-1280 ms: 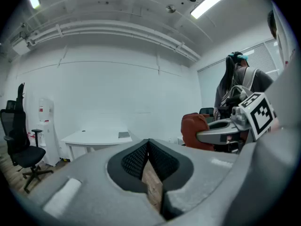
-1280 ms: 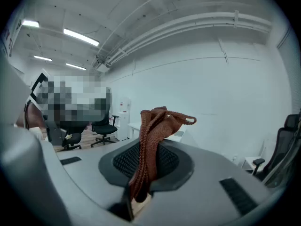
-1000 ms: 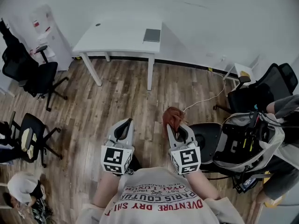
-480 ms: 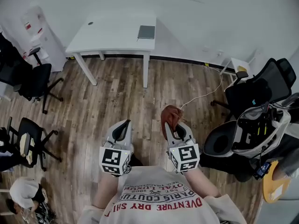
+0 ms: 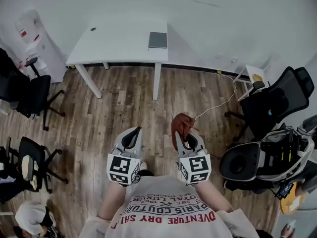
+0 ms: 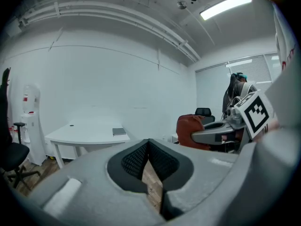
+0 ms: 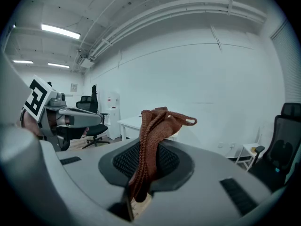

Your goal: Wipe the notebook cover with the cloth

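One grey notebook (image 5: pixel 158 39) lies on the one white worktop (image 5: pixel 116 42) by the far wall, well apart from me. My right tongs (image 5: pixel 180 134) pinch the one rust-red cloth (image 5: pixel 182 123). My left tongs (image 5: pixel 135 131) are pressed together, empty. Wooden floor (image 5: pixel 124 103), white walls, black office chairs (image 5: pixel 30 94) around.

White desk (image 5: pixel 119 41), wood floor (image 5: pixel 124 105).

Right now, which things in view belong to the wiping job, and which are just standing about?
Job in hand:
brown cloth, clamped in the right gripper
grey notebook, lying on the white table
left gripper, shut and empty

Just standing about:
black office chairs
water dispenser
white cable on the floor
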A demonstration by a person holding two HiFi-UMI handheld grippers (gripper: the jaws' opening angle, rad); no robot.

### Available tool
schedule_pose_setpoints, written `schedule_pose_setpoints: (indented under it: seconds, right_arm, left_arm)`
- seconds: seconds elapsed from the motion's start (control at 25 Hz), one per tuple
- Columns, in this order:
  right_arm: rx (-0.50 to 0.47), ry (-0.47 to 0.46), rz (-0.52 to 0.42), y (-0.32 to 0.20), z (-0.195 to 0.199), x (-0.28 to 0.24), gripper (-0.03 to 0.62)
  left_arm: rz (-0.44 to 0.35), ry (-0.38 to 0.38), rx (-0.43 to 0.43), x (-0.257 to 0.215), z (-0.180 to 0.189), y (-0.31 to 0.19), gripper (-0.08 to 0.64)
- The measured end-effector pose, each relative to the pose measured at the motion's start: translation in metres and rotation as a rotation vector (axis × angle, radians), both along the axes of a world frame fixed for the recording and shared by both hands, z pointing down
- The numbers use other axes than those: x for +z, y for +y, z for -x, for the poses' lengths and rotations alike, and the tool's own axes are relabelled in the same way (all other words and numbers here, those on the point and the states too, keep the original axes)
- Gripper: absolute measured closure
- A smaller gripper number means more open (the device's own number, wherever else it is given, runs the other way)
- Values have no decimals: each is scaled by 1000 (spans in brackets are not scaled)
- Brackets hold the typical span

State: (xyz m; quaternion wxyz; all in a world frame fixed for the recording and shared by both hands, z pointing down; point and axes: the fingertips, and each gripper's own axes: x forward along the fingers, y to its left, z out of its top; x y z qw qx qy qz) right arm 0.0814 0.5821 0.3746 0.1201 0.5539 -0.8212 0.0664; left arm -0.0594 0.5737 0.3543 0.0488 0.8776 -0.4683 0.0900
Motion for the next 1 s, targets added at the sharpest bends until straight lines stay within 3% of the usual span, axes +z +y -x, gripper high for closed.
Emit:
schedule_pose_setpoints:
  seconds: [0.24, 0.56, 1.0]
  right_arm:
    - [50, -6, -4, -51, 44, -8, 518]
    - [49, -10, 40, -106, 79, 10, 517]
    - [-3, -40, 70, -226, 61, 33, 517]
  left_arm:
    - [-15, -4, 53, -12, 47, -53, 551]
    - [43, 18, 45, 11, 86, -108, 551]
    - [45, -12, 5, 26, 67, -212, 551]
